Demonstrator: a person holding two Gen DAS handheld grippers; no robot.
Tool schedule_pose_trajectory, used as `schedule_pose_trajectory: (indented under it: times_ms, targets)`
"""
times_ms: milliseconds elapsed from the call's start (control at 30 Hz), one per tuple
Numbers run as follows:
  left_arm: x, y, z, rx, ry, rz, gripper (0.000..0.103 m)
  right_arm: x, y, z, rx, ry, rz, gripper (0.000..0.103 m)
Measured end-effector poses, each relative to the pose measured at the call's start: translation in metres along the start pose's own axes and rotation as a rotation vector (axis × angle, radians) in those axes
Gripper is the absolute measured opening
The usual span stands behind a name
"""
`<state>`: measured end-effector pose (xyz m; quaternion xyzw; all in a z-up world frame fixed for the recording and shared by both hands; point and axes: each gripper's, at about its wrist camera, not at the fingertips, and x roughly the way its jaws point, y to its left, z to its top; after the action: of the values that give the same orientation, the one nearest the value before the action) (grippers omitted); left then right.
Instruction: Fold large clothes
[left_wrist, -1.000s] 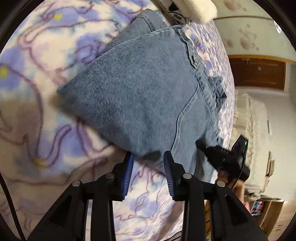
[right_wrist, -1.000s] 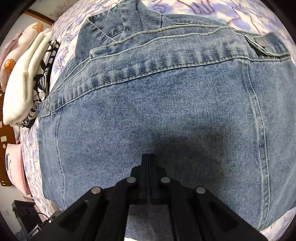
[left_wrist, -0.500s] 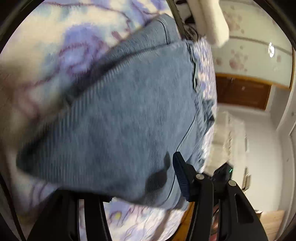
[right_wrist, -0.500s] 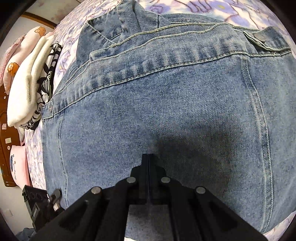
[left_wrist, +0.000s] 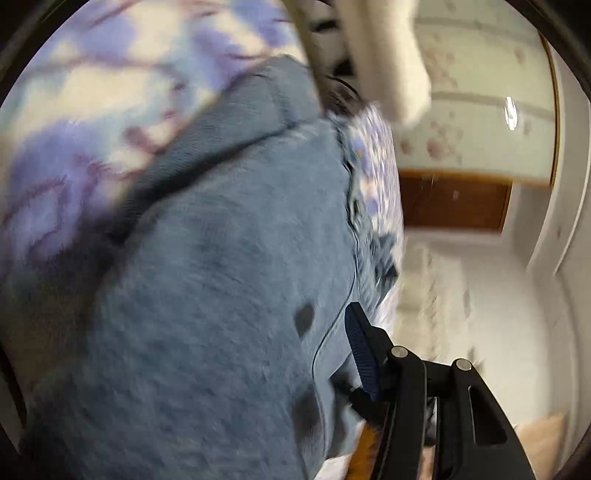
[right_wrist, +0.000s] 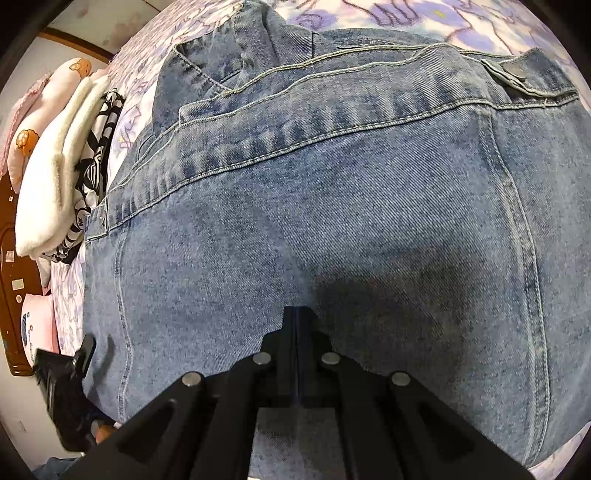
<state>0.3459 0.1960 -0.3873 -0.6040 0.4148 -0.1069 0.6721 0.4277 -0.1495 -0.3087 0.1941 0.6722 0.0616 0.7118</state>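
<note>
the denim jacket (right_wrist: 332, 221) lay folded on the flowered bedspread (left_wrist: 74, 110), collar toward the pillows (right_wrist: 48, 155). the right tongs (right_wrist: 296, 354), pressed together with nothing between them, bore down on the cloth, i'd say to pin it while the other side was worked. the left tongs (left_wrist: 258, 369) stood apart at the jacket's edge, the denim lying between the fingers, one finger (left_wrist: 360, 354) showing, the other hidden under cloth, likely readying a grab.
</note>
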Motion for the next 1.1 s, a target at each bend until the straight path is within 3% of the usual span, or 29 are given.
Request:
schedule_pose_trajectory:
  times_ms: [67,100,233,400,633,867,967,1100]
  targets:
    - [-0.001,-0.001,-0.003,0.012,-0.023,0.016,0.042,0.0,-0.002,0.0,0.011,-0.001,0.007,0.0]
    - [-0.002,-0.001,-0.006,0.006,-0.038,0.046,0.026,0.0,-0.003,-0.001,0.016,-0.002,0.01,0.0]
    - [-0.004,0.006,-0.006,-0.093,-0.052,0.038,0.019,-0.001,-0.006,-0.001,0.033,-0.005,0.02,0.0]
    - [-0.005,-0.018,-0.007,-0.08,-0.066,0.044,0.013,-0.005,-0.016,-0.005,0.068,-0.021,0.052,0.0]
    - [0.001,-0.081,-0.015,0.073,-0.086,0.022,0.011,-0.01,-0.035,-0.012,0.101,-0.043,0.128,0.0]
    - [0.019,-0.183,-0.054,0.358,-0.122,0.103,0.011,-0.016,-0.057,-0.015,0.077,-0.024,0.219,0.0]
    - [0.037,-0.22,-0.08,0.441,-0.126,0.127,0.011,-0.018,-0.069,-0.014,0.07,0.006,0.262,0.0]
    - [0.063,-0.263,-0.117,0.546,-0.129,0.219,0.011,-0.021,-0.073,-0.01,0.003,0.048,0.277,0.0]
